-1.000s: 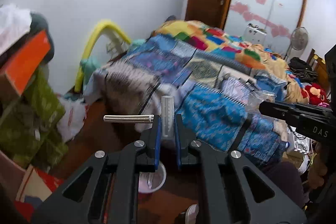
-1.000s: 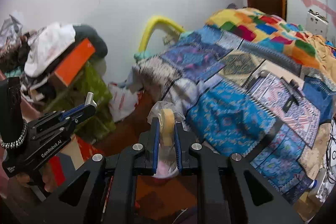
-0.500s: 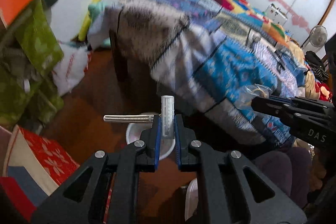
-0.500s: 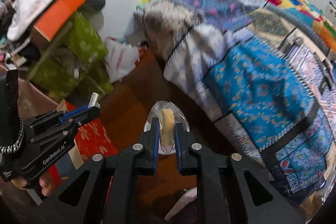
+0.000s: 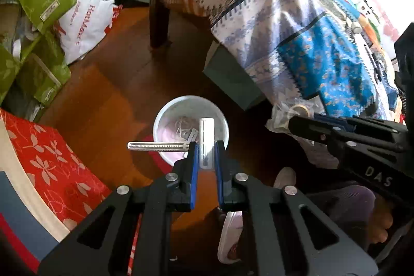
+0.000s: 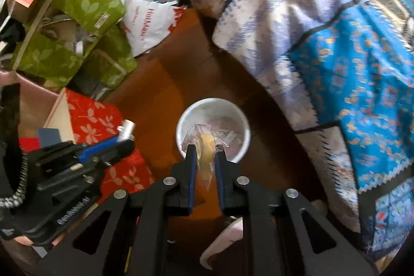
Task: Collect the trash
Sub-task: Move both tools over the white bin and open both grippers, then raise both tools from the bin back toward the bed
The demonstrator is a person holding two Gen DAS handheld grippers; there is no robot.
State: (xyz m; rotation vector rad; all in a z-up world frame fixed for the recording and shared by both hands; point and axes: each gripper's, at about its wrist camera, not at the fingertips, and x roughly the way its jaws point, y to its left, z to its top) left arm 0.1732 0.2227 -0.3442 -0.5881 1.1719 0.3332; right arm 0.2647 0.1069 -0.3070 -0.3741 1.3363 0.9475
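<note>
A white round trash bin (image 5: pixel 191 105) stands on the brown wooden floor below both grippers, with scraps inside; it also shows in the right wrist view (image 6: pixel 214 105). My left gripper (image 5: pixel 206 146) is shut on a white T-shaped plastic tube (image 5: pixel 205 136) and holds it above the bin's near rim. My right gripper (image 6: pixel 205 150) is shut on a yellowish tape roll in a clear plastic wrapper (image 6: pixel 205 149), also above the bin's near rim. The right gripper shows in the left wrist view (image 5: pixel 297 120) with the wrapper (image 5: pixel 287 113).
A bed with a patchwork quilt (image 5: pixel 297 25) overhangs the floor on the right. Green boxes (image 6: pixel 77 25), a white shopping bag (image 5: pixel 85 25) and a red floral box (image 6: pixel 95 118) crowd the left. A pink slipper (image 5: pixel 230 237) lies near my feet.
Both grippers have tilted down from the bed toward the floor and moved over the white bin. Each still holds its item.
</note>
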